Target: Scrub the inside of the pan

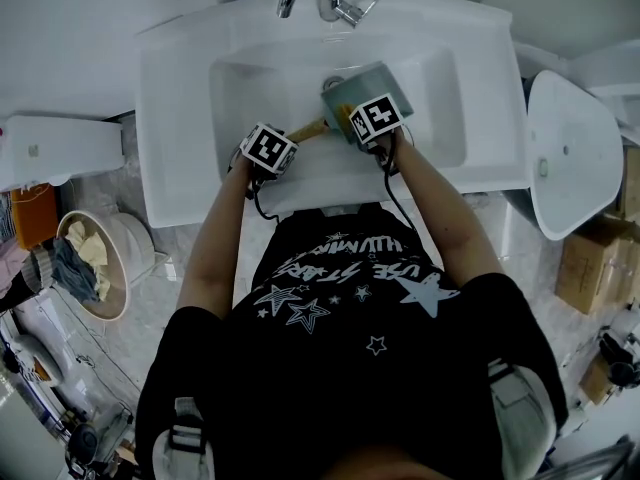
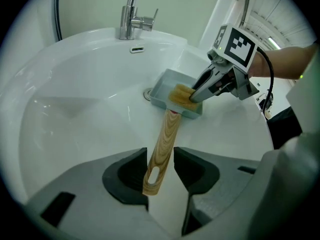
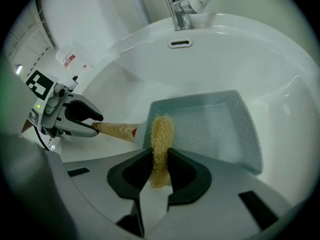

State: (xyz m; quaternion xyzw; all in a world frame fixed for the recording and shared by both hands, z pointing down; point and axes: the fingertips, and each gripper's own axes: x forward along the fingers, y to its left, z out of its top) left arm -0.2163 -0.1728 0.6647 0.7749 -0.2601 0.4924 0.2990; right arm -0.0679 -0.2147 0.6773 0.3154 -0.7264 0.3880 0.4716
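Square grey-blue pan (image 3: 215,129) with a speckled inside and low walls lies in the white sink (image 1: 180,88) below the faucet (image 3: 180,4). Its light wooden handle (image 2: 165,144) has a slot at the end. The left gripper (image 2: 160,164) has its jaws narrowed on that handle end. The right gripper (image 3: 160,164) clamps a coarse yellow scrub pad (image 3: 161,134), whose tip rests on the pan's near wall beside the handle root.

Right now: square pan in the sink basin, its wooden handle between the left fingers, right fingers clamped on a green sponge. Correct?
One slip: the right gripper clamps a tan fibrous scrub pad, not a green sponge; the right gripper view shows it. The rest holds: square pan in the sink basin, wooden handle between the left gripper's fingers.
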